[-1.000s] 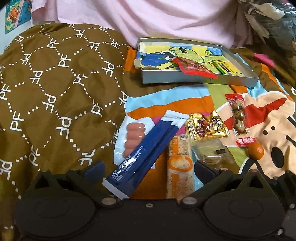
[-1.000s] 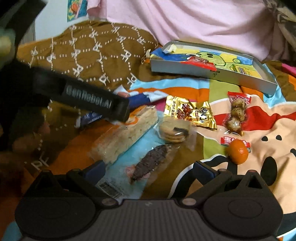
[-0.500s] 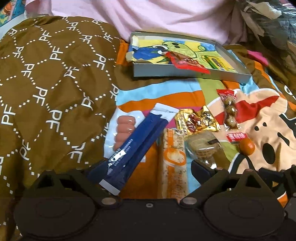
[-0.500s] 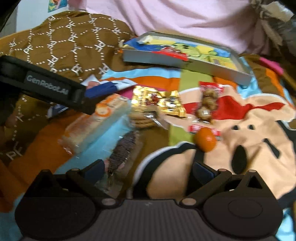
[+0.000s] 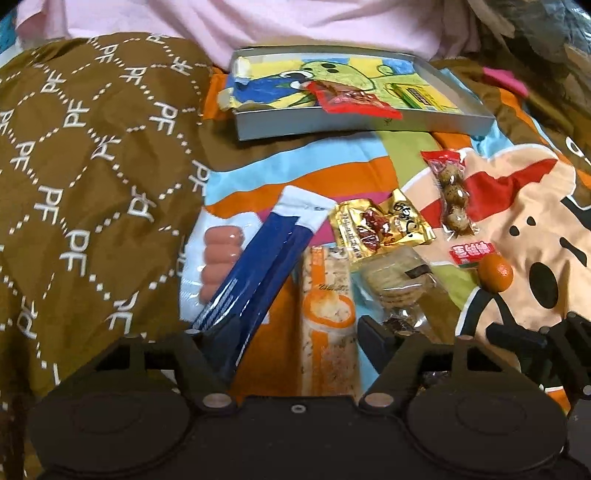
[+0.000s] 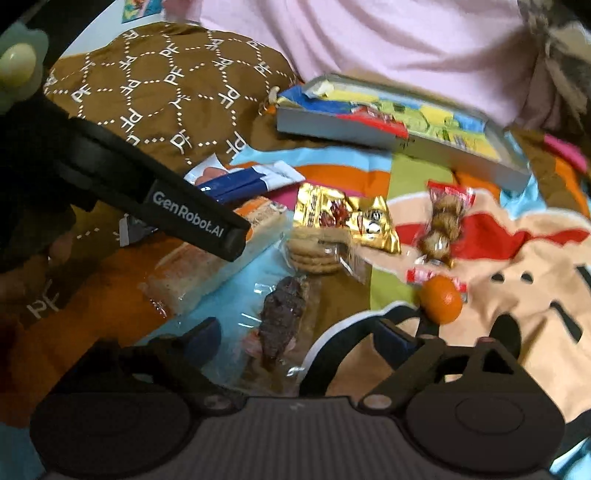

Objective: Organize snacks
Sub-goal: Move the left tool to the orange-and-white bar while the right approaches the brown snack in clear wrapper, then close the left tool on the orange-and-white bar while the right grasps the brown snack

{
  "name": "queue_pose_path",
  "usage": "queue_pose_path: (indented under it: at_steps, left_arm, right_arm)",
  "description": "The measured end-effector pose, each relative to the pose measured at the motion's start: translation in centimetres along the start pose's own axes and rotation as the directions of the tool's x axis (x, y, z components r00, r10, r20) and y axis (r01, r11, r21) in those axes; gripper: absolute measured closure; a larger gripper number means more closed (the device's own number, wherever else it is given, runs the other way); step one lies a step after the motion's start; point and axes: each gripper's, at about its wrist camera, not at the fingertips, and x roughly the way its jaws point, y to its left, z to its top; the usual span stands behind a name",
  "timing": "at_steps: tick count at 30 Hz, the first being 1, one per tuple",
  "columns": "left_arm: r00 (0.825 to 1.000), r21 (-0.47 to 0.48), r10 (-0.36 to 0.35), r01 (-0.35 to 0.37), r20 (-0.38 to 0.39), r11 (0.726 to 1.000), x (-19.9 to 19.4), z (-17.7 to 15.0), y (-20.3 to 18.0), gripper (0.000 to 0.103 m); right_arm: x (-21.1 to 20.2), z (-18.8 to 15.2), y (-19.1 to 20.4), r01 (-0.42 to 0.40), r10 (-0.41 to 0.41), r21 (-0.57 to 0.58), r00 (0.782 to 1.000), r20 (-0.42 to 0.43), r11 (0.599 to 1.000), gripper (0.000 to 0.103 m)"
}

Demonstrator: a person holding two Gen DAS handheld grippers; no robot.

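Observation:
Snacks lie on a colourful blanket. In the left wrist view I see a blue stick pack (image 5: 255, 266), pink sausages (image 5: 219, 258), an orange-and-white cake bar (image 5: 327, 314), a gold packet (image 5: 380, 229), cookies (image 5: 395, 280), a quail-egg pack (image 5: 452, 195) and a small orange (image 5: 495, 275). A grey tray (image 5: 354, 123) at the back holds a red packet (image 5: 351, 99). My left gripper (image 5: 291, 332) is open low over the blue pack and the cake bar. My right gripper (image 6: 295, 336) is open over a dark dried snack (image 6: 282, 317), with the orange (image 6: 441, 299) beyond its right finger.
A brown quilted cover (image 5: 85, 166) rises on the left. Pink bedding (image 5: 295, 22) lies behind the tray (image 6: 388, 133). The left gripper's arm (image 6: 177, 214) crosses the left of the right wrist view. The right gripper's edge shows at the lower right of the left wrist view (image 5: 546, 350).
The left gripper has moved forward and lower over the blue pack and cake bar. The right gripper swung right and then back left over the dark snack.

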Motion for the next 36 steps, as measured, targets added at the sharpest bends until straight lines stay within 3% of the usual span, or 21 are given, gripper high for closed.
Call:
queue_pose_path:
  at_steps: [5,8,12,18,20,25,29,32,36]
  left_arm:
    - [0.999,-0.008,-0.019,0.019,-0.035,1.000,0.4,0.3,-0.6,0.062]
    - [0.998,-0.001,-0.010,0.010,-0.064,1.000,0.6,-0.1,-1.1,0.067]
    - [0.998,0.027,0.009,-0.008,-0.069,1.000,0.3,-0.6,-1.9,0.068]
    - [0.996,-0.013,-0.020,0.019,-0.092,1.000,-0.4,-1.0,-1.6,0.067]
    - [0.996,-0.002,-0.014,0.014,-0.090,1.000,-0.4,-1.0,-1.8,0.065]
    - [0.995,-0.006,-0.018,0.017,-0.095,1.000,0.2,-1.1,-1.6,0.062]
    - [0.995,-0.015,-0.017,0.016,-0.098,1.000,0.6,-1.0,-1.5,0.062]
    - [0.995,-0.022,-0.020,0.018,-0.102,1.000,0.6,-1.0,-1.5,0.067]
    - [0.994,-0.037,-0.023,0.019,-0.110,0.999,0.3,-1.1,-1.5,0.067]
  right_arm:
    - [0.0,-0.2,-0.5,-0.050,0.051,0.036,0.998,-0.030,0.998,0.039]
    - [-0.3,-0.2,-0.5,-0.061,0.063,0.035,0.997,-0.038,0.998,0.049]
    - [-0.6,-0.3,-0.8,-0.055,0.056,0.029,0.997,-0.047,0.998,0.051]
    - [-1.6,-0.7,-1.3,-0.033,0.033,-0.003,0.998,-0.054,0.999,0.049]
    - [-1.7,-0.9,-1.3,-0.029,0.029,-0.014,0.999,-0.043,0.999,0.036]
    - [-0.7,-0.5,-2.0,-0.063,0.064,0.026,0.997,-0.050,0.998,0.030]
    - [0.1,-0.4,-2.7,-0.095,0.100,0.088,0.993,-0.062,0.992,0.032]
    - [0.0,-0.4,-2.9,-0.116,0.123,0.111,0.991,-0.058,0.987,0.048]
    - [-0.1,-0.5,-2.6,-0.108,0.116,0.104,0.991,-0.069,0.989,0.049]
